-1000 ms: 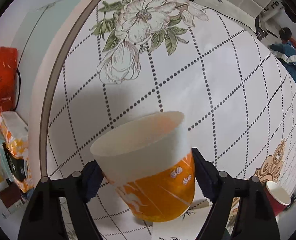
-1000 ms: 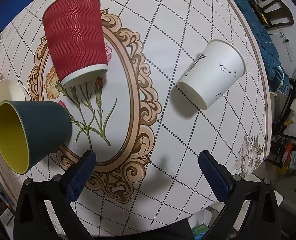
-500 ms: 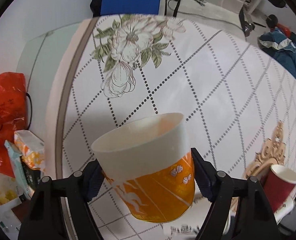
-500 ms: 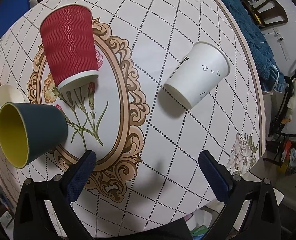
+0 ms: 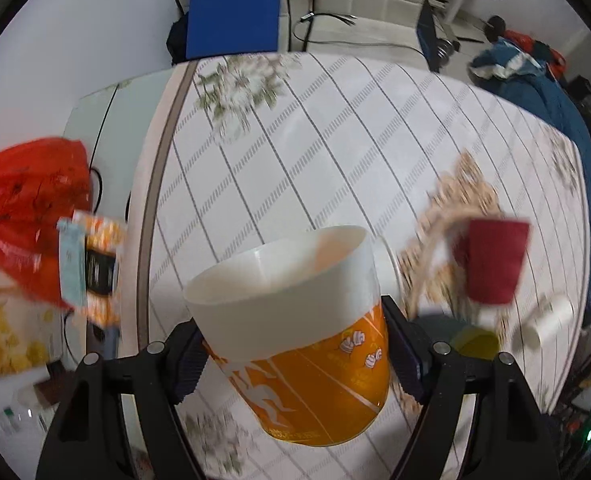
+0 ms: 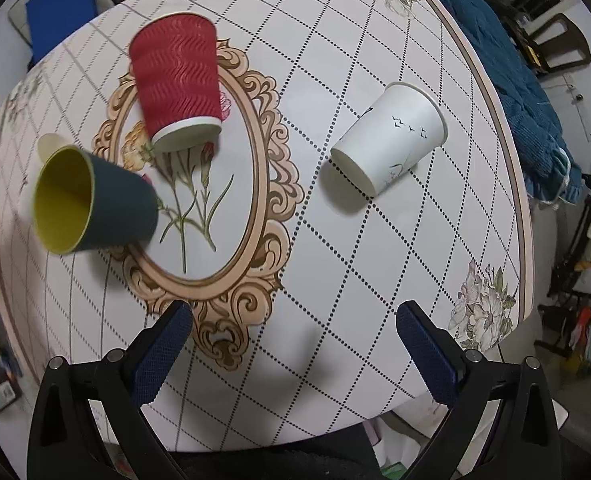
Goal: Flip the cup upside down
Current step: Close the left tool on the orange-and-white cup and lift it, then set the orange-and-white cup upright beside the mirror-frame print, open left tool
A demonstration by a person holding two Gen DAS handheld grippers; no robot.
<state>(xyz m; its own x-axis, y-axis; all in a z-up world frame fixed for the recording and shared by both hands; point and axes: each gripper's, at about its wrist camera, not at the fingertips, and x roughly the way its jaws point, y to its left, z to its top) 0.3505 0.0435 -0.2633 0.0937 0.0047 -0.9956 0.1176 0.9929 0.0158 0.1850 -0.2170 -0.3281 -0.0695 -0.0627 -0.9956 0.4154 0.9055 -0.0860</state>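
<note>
Clamped by the left gripper (image 5: 295,344), the orange-and-white paper cup (image 5: 295,336) is held at lower centre, mouth tilted upward; the right gripper (image 6: 293,344) is spread, empty.

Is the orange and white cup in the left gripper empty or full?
Empty as far as visible: the orange and white cup shows only bare white inner wall; its bottom is hidden. The left gripper holds it.
</note>
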